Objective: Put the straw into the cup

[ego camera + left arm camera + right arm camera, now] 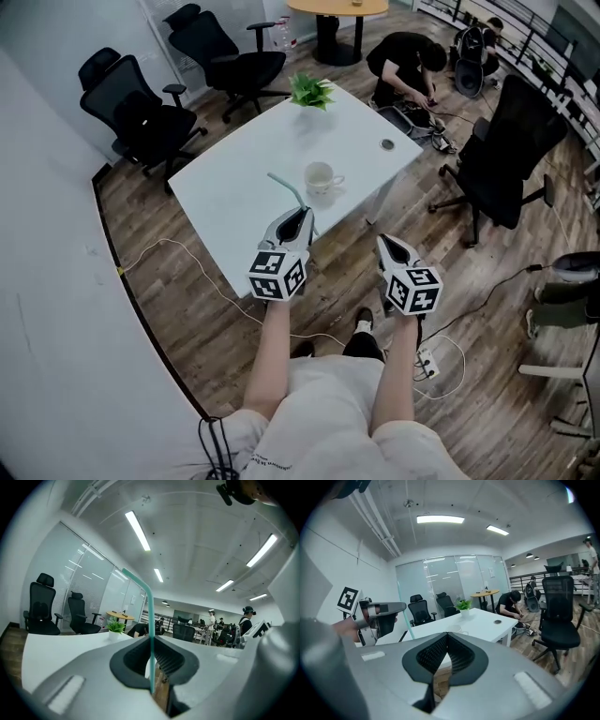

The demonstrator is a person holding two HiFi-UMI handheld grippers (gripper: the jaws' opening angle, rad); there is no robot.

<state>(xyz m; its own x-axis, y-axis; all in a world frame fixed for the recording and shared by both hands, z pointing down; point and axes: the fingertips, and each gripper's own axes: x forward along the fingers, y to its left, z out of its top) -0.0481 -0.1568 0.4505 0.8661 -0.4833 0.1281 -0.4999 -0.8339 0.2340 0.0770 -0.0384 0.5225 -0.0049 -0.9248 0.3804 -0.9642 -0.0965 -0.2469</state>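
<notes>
The left gripper (300, 217) is clamped on the teal straw (287, 187) — its bent top is raised over the near edge of the white table (225, 192). The cup (320, 176) is set on the table just beyond. The right gripper (387, 244) is held alongside — jaws pressed together, nothing between.

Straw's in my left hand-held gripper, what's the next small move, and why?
Probably ease the left hand-held gripper forward and slightly right, toward the cup. Its jaws are shut on the straw, whose free end points up and away, still short of the cup. The cup stands upright on the table with its mouth open, apart from the straw.
</notes>
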